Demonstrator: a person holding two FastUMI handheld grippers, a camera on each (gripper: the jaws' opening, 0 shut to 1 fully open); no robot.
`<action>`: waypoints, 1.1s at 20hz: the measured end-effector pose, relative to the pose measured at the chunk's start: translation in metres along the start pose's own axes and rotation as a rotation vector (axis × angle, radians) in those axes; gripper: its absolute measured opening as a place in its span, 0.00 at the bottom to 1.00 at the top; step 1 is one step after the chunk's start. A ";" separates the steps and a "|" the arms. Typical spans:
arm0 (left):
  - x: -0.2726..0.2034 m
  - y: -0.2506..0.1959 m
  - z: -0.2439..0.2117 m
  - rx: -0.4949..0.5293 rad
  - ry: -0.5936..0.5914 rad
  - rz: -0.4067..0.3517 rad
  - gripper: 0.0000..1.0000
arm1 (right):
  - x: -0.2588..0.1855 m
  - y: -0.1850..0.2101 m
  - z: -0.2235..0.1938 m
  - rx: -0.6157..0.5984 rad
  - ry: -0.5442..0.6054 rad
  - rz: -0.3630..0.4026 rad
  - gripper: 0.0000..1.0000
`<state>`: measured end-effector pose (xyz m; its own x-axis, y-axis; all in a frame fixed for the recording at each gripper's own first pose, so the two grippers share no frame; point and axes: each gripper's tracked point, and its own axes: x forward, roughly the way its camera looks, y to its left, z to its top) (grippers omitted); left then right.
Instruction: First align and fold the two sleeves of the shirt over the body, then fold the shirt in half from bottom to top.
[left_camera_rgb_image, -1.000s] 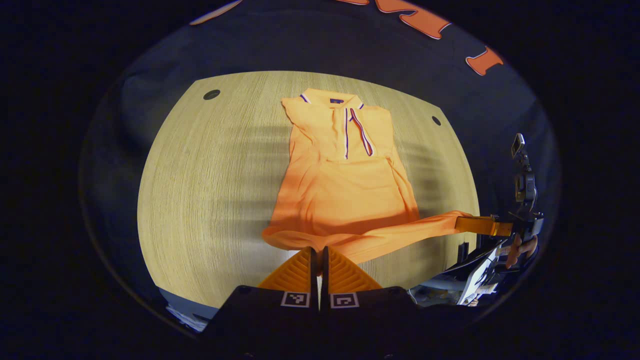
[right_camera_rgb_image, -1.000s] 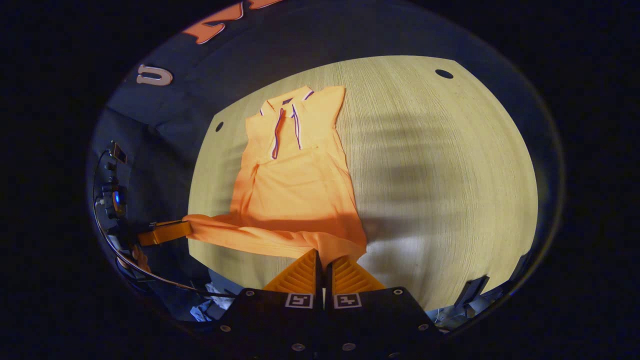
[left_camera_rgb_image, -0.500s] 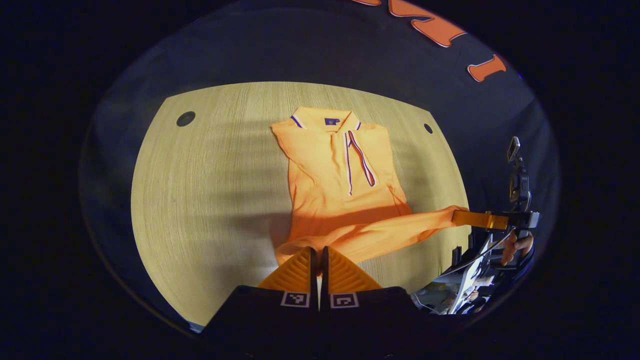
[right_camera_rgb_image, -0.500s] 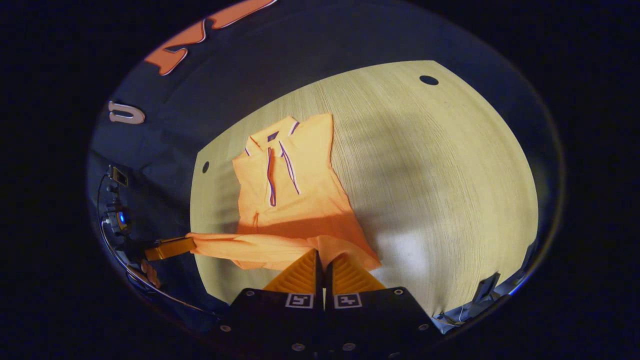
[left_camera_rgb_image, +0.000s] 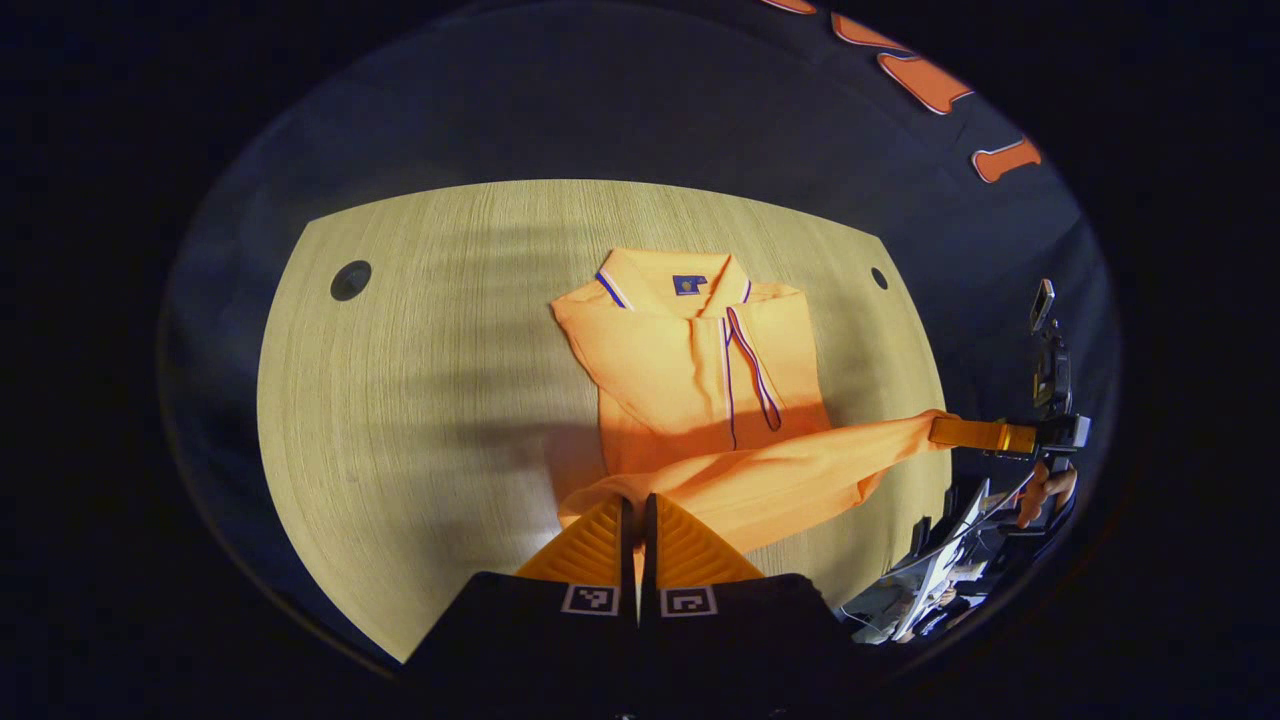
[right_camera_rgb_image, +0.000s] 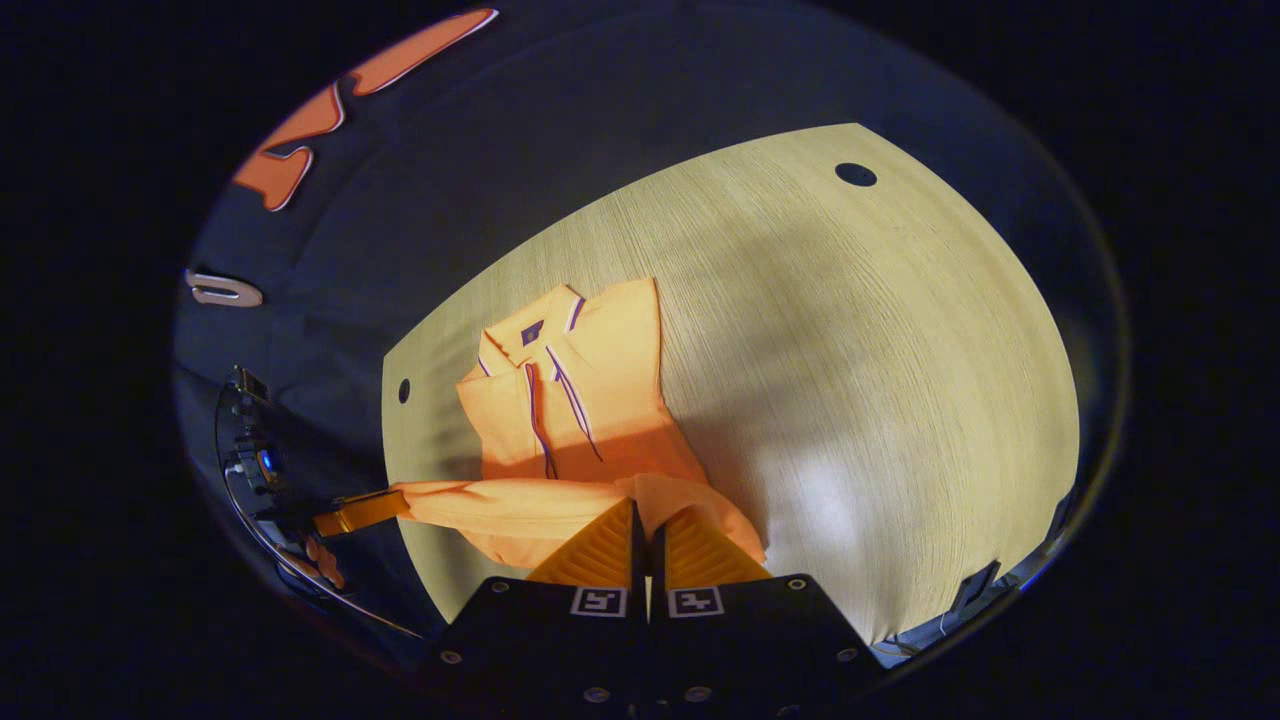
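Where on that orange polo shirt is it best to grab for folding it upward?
The orange polo shirt is best gripped at its two bottom hem corners, coming from the near table edge. The collar lies far away, flat, so the hem lifts over freely.

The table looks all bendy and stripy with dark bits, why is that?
In the left gripper view the fisheye lens curves the wooden table; soft striped shadows cross it, and the lifted hem of the orange polo shirt darkens the cloth beneath. In the right gripper view the table bulges too, with a bright glare patch near the right claw.
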<state>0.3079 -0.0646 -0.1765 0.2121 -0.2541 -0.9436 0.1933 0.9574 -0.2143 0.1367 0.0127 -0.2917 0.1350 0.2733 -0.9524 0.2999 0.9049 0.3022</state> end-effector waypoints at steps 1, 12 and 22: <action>0.005 0.004 0.011 -0.005 -0.009 0.017 0.01 | 0.004 0.001 0.008 0.015 0.006 0.016 0.01; 0.073 0.036 0.084 -0.130 -0.115 0.107 0.01 | 0.085 0.021 0.101 0.176 0.016 0.121 0.02; 0.038 0.047 0.152 -0.067 -0.448 0.216 0.67 | 0.079 0.030 0.157 0.255 -0.181 0.221 0.16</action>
<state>0.4707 -0.0503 -0.1844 0.6340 -0.0688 -0.7702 0.0410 0.9976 -0.0553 0.3043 0.0105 -0.3512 0.3802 0.3698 -0.8478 0.4674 0.7141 0.5211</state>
